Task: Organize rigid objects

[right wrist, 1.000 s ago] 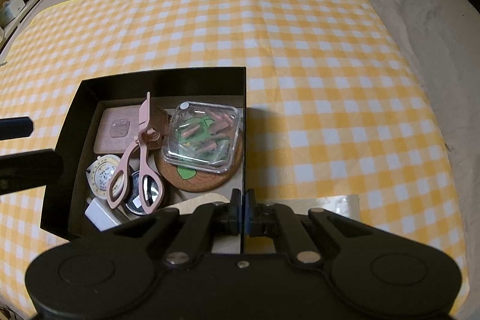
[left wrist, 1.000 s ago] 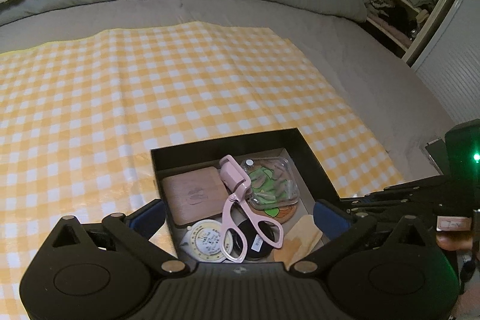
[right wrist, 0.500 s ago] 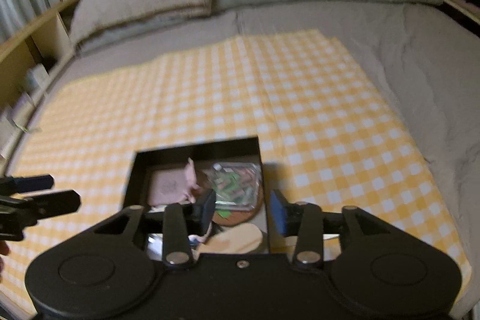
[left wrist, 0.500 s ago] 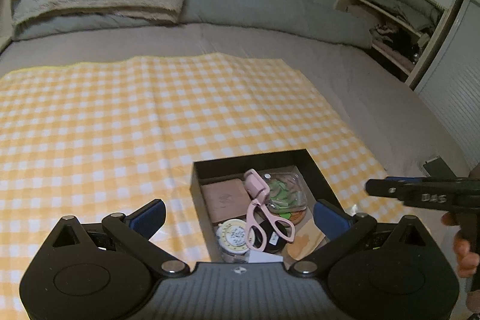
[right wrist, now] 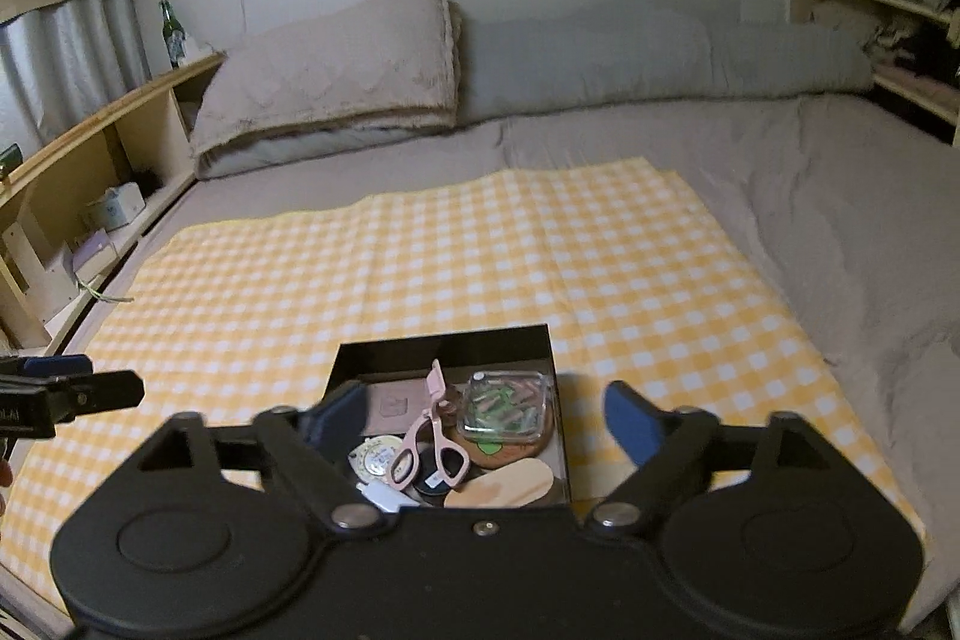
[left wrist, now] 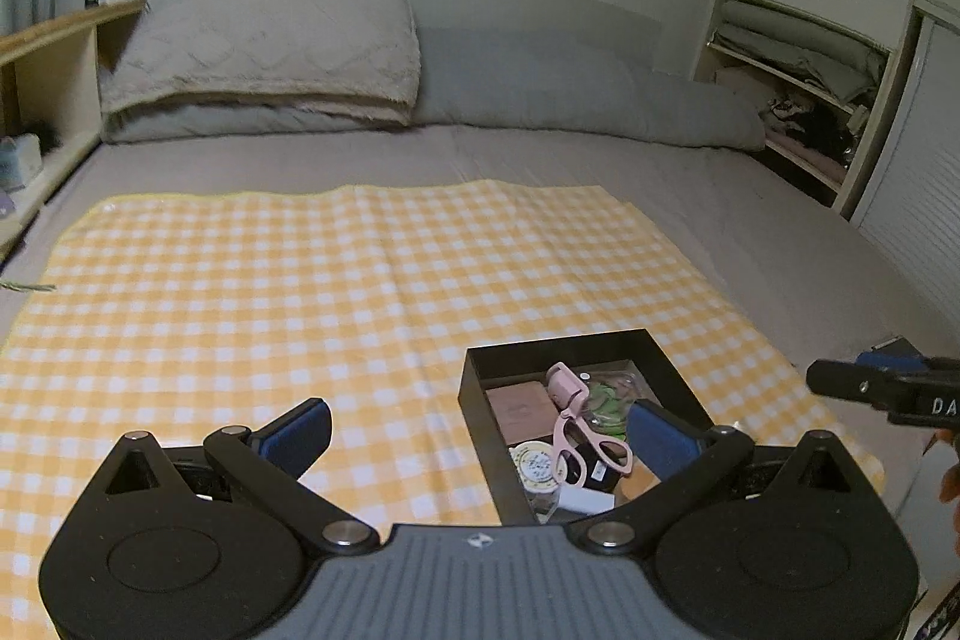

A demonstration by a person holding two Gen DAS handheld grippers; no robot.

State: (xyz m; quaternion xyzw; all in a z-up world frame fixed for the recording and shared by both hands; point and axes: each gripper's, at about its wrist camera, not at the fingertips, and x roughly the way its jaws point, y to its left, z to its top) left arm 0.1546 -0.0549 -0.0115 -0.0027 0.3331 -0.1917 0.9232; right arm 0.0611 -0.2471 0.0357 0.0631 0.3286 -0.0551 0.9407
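So both grippers are up off the bed, looking down at a black box (right wrist: 445,347) sitting on a yellow checked cloth (right wrist: 420,256) spread over the grey bedding (right wrist: 840,196). The right gripper (right wrist: 486,415) has its jaws spreading apart right now, already wide, with nothing between the blue pads, just the box further down behind them. The left gripper (left wrist: 477,430) has its jaws standing wide apart too and it's got nothing in them.

All the stuff is packed in the box: a pink eyelash curler (right wrist: 429,436) lying across the middle on top of the other bits, a clear plastic case (right wrist: 505,405) with green and pinkish pieces inside sitting on a round cork coaster (right wrist: 510,451), a flat pinkish-brown square thing (right wrist: 393,406) at the back left, a small round tin (right wrist: 377,455) with a printed lid, a light wooden oval piece (right wrist: 504,487) along the near edge, and something white (right wrist: 384,497) in the near left corner. There's a dark round item under the curler's handles, can't tell what it is.

A folded beige blanket (right wrist: 336,88) sits at the head of the bed, and a green bottle (right wrist: 172,34) stands on the wooden shelf (right wrist: 108,112).
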